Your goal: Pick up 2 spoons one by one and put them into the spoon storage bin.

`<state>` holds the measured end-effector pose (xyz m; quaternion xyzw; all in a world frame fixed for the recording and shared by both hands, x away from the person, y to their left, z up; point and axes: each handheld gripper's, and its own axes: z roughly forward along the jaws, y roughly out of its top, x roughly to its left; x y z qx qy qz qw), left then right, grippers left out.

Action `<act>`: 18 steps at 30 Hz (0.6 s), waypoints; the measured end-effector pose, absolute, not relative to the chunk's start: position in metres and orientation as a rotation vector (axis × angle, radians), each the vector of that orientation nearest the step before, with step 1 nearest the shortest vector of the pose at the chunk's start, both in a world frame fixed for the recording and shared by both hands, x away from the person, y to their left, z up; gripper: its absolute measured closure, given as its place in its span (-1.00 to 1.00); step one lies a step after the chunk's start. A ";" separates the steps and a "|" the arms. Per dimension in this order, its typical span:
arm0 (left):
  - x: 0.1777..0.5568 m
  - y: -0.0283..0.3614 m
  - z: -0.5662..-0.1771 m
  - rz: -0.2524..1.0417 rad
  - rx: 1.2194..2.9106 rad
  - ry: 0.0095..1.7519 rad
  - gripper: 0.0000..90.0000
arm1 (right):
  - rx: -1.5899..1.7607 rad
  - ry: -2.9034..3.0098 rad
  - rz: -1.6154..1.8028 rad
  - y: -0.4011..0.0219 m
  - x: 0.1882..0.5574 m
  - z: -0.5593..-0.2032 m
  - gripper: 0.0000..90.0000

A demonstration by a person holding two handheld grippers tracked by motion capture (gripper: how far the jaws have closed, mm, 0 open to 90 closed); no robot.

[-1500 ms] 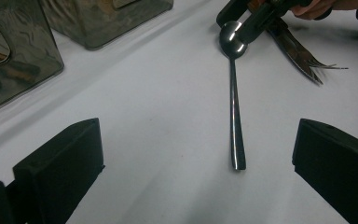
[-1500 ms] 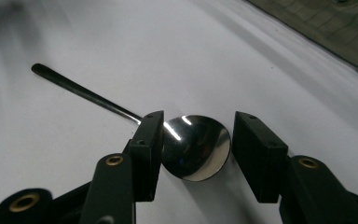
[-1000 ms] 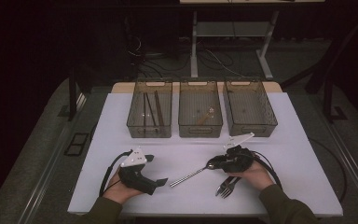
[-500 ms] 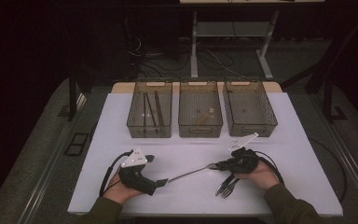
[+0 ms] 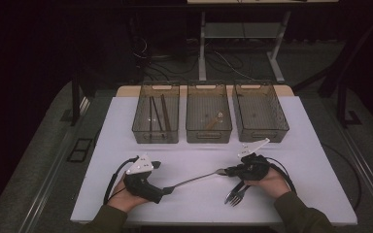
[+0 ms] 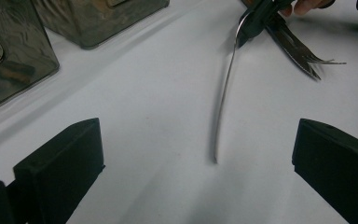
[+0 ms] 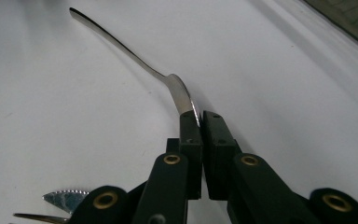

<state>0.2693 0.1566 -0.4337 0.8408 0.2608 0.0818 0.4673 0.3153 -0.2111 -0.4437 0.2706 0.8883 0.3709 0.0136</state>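
Right gripper view: hand-held gripper (image 7: 196,122) pinches, seemingly, spoon (image 7: 135,58).

1. The spoon (image 5: 199,177) is slim, silver metal with a long, gently curved handle. My right gripper (image 5: 232,171) pinches its bowl end edge-on between closed jaws, and the handle reaches out over the white worktop (image 5: 301,145) toward my left gripper (image 5: 167,190), whose jaws stand wide apart around its tip.
2. The forks (image 5: 235,194) are silver and lie flat together on the worktop just beside my right gripper, tines toward me.
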 end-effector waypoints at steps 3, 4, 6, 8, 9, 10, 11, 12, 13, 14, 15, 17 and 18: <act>0.269 0.156 -0.434 0.201 2.063 0.639 -0.98 | 0.872 2.743 1.147 -0.213 0.315 -0.442 0.93; 0.269 0.157 -0.434 0.201 2.063 0.639 -0.99 | 0.876 2.731 1.147 -0.213 0.315 -0.441 0.93; 0.269 0.157 -0.434 0.201 2.062 0.640 -0.99 | 0.894 2.716 1.150 -0.216 0.315 -0.439 0.93; 0.269 0.157 -0.434 0.201 2.061 0.641 -0.98 | 0.912 2.692 1.163 -0.218 0.315 -0.437 0.93; 0.269 0.157 -0.434 0.201 2.061 0.639 -0.98 | 0.925 2.675 1.169 -0.220 0.316 -0.436 0.93; 0.269 0.157 -0.434 0.201 2.060 0.640 -0.99 | 0.941 2.664 1.173 -0.222 0.316 -0.435 0.93; 0.269 0.157 -0.434 0.202 2.061 0.639 -0.99 | 0.950 2.645 1.179 -0.223 0.316 -0.434 0.93; 0.269 0.157 -0.434 0.202 2.060 0.640 -0.99 | 0.971 2.633 1.184 -0.225 0.316 -0.432 0.93; 0.269 0.157 -0.433 0.202 2.059 0.638 -0.99 | 0.978 2.618 1.188 -0.227 0.317 -0.432 0.93; 0.269 0.157 -0.433 0.202 2.059 0.640 -0.99 | 1.001 2.604 1.187 -0.228 0.316 -0.430 0.93; 0.269 0.157 -0.433 0.202 2.059 0.639 -0.99 | 1.010 2.592 1.183 -0.230 0.317 -0.429 0.93; 0.269 0.157 -0.433 0.203 2.060 0.638 -0.99 | 1.026 2.560 1.180 -0.232 0.316 -0.426 0.93; 0.269 0.157 -0.433 0.202 2.060 0.639 -0.98 | 1.029 2.548 1.182 -0.234 0.316 -0.425 0.93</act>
